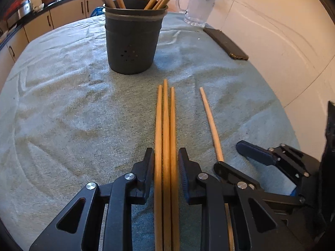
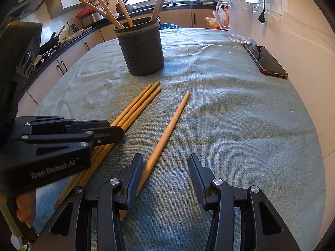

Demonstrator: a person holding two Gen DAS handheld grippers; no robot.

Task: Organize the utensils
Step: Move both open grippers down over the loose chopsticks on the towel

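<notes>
In the left wrist view the left gripper (image 1: 166,165) straddles three chopsticks (image 1: 166,125) lying on the tabletop (image 1: 62,108), its jaws spread just beside them, while in the right wrist view the right gripper (image 2: 165,173) gapes wide beside a single chopstick (image 2: 167,129), near the holder (image 2: 141,52)

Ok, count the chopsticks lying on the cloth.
4. Three chopsticks lie bundled between the left tongs; a single chopstick lies apart beside the right tongs. More stand in the holder.
</notes>
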